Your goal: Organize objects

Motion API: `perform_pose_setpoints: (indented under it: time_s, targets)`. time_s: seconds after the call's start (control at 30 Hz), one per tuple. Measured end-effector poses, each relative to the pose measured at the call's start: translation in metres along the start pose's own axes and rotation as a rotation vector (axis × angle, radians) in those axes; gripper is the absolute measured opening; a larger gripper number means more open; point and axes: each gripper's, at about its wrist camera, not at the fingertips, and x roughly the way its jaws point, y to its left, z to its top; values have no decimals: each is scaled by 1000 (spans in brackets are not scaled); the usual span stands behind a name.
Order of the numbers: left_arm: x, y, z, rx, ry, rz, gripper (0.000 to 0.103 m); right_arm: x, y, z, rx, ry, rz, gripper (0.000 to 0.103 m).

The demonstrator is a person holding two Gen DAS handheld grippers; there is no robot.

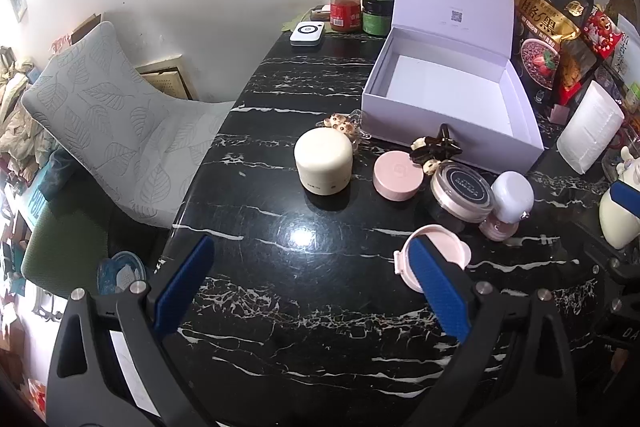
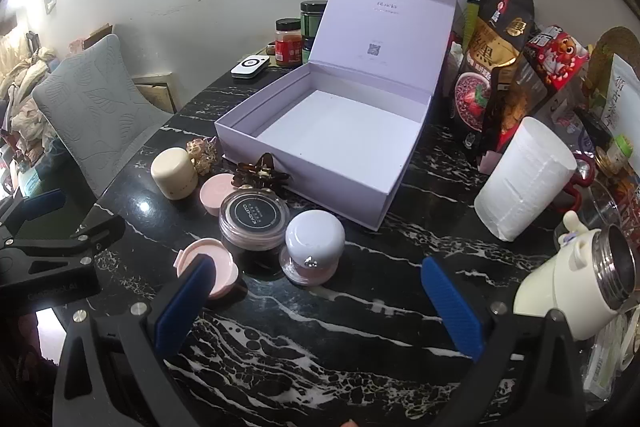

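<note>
Both grippers, left (image 1: 312,287) and right (image 2: 320,301), hang wide open, empty. The box (image 2: 320,163) sits at twelve o'clock; a pad hides part of the compact (image 1: 448,251).

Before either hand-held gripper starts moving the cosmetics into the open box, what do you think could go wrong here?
1. The black-lidded jar, white-capped jar and pink compact sit tightly together, so wide-open fingers may knock a neighbour.
2. The hair claw lies right before the box wall and could get swept aside.
3. The open thermos beside the right hand-held gripper could tip.
</note>
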Motion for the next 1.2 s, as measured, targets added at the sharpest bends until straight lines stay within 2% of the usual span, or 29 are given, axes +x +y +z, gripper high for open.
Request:
perform_pose_setpoints:
  time_s: [1.2]
  targets:
    - [-8,-2,0,-9,-8,-1,98,-3,-2,-3,0,-4,-13,103]
